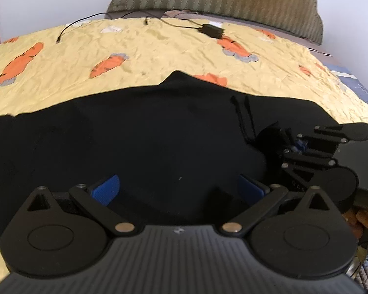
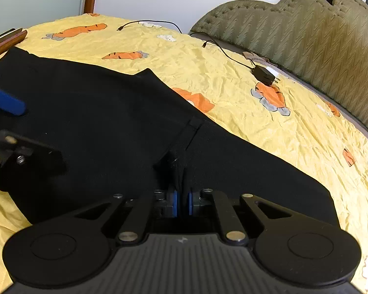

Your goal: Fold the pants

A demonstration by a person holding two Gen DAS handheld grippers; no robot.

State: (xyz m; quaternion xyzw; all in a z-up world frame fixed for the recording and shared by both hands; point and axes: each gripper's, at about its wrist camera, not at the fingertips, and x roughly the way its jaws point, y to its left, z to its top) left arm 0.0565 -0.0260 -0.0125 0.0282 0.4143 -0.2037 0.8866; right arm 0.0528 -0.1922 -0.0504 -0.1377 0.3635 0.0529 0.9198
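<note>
Left wrist view: the left gripper [image 1: 179, 188] hangs with its jaws wide, nothing between them, just above the black pants [image 1: 135, 142] spread ahead of it on the carrot-print sheet [image 1: 147, 46]; the right gripper [image 1: 288, 144] sits off to its right, pinching a bunch of cloth. Right wrist view: the right gripper [image 2: 182, 201] is clamped narrow on a fold of the pants [image 2: 110, 112]; to fold well, I judge the left should bite the same edge before both lift together, keeping the cloth taut.

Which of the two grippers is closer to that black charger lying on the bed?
Right, I'd judge. The right gripper pinches the black pants on the charger's side; the left gripper, open, hovers over the pants farther away.
</note>
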